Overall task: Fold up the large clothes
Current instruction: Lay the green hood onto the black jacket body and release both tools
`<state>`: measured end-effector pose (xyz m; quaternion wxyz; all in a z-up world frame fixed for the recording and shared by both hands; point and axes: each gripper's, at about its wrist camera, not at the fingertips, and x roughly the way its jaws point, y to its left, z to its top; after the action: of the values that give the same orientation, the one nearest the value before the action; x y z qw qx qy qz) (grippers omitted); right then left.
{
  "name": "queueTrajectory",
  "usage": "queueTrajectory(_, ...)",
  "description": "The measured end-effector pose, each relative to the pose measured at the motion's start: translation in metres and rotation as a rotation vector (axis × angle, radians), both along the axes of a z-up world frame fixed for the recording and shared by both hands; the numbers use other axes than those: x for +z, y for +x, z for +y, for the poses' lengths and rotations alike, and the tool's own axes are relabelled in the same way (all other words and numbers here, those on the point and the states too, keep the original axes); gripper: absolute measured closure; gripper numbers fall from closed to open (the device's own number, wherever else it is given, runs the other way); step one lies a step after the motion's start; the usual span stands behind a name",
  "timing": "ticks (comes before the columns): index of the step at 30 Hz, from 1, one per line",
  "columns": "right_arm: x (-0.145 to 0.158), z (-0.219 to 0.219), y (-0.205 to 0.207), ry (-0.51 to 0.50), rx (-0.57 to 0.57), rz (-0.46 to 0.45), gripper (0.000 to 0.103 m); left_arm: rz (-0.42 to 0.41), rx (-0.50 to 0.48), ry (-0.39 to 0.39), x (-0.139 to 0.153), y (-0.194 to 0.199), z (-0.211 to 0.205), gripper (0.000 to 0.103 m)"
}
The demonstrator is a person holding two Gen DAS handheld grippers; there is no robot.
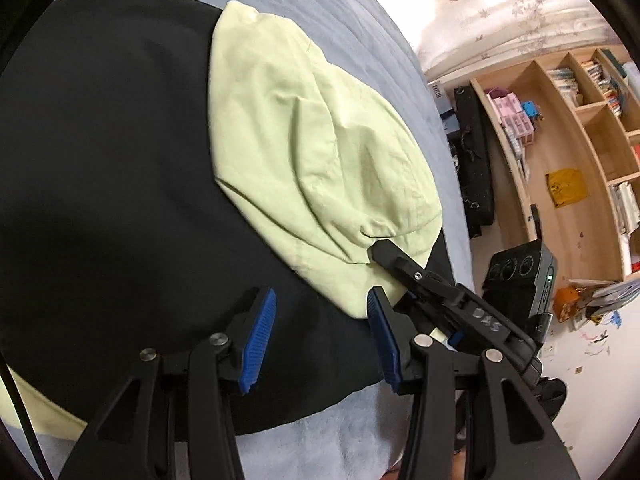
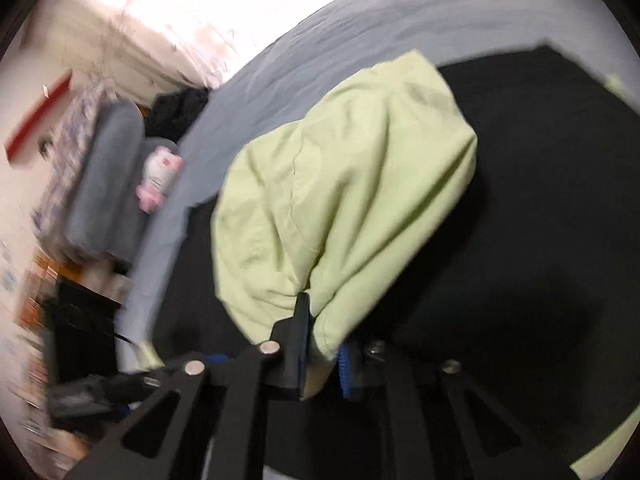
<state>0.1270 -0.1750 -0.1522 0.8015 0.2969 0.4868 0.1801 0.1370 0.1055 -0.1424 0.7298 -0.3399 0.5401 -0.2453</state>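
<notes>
Fingers (image 2: 298,344) of the right gripper (image 2: 320,356) pinch the green garment (image 2: 340,200). Left gripper (image 1: 320,312) gapes empty just beside its hem, over black cloth (image 1: 100,160).

Pale lime-green cotton garment (image 1: 304,152), plain. Large black fabric garment (image 1: 112,168), plain. Grey-blue bed sheet (image 1: 352,20), plain. White curtain (image 1: 500,4) with leaf print. Left gripper (image 1: 320,316): black frame, ribbed blue pads (image 1: 260,332).

Embossed letters on the right hand-held gripper (image 1: 370,255) too unclear to read, no other legible text
</notes>
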Motion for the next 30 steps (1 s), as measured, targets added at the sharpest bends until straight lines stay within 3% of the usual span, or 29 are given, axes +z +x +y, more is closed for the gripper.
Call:
queueTrajectory(4,-0.012,-0.009,-0.007,0.336,-0.062,0.081,0.092,-0.009,0.044,-0.128,-0.006,-0.002,0.004,0.058)
queueTrajectory(8,-0.028,-0.007,-0.011,0.504,-0.076,0.156,0.092,-0.024,0.119,-0.212,-0.011,0.003,0.01,0.058)
queueTrajectory(9,-0.03,-0.006,-0.012,0.499,-0.08,0.164,0.092,-0.031,0.147,-0.225,-0.011,0.005,0.013,0.058)
queueTrajectory(10,-0.032,-0.005,-0.013,0.478,-0.08,0.165,0.092,-0.041,0.168,-0.223,-0.009,0.006,0.014,0.064)
queueTrajectory(11,-0.033,-0.003,-0.013,0.448,-0.077,0.167,0.092,-0.068,0.184,-0.191,-0.004,0.007,0.014,0.082)
queueTrajectory(13,-0.03,0.002,-0.014,0.301,-0.073,0.163,0.092,-0.103,0.187,-0.009,0.005,0.008,0.005,0.096)
queueTrajectory(16,-0.023,0.016,-0.017,0.055,-0.026,0.088,0.093,-0.062,0.151,0.229,-0.005,0.011,-0.017,0.096)
queueTrajectory(17,-0.018,0.023,-0.02,-0.01,-0.002,0.06,0.092,-0.049,0.14,0.264,-0.011,0.01,-0.022,0.096)
queueTrajectory(22,0.007,0.039,-0.029,-0.199,0.087,0.046,0.078,-0.102,0.116,0.319,0.007,-0.003,-0.035,0.091)
queueTrajectory(25,0.025,0.035,-0.041,-0.294,0.106,0.021,0.078,-0.158,0.13,0.37,0.026,-0.01,-0.041,0.079)
queueTrajectory(30,0.057,0.017,-0.056,-0.398,0.07,-0.11,0.078,-0.244,0.152,0.382,0.053,-0.012,-0.043,0.077)
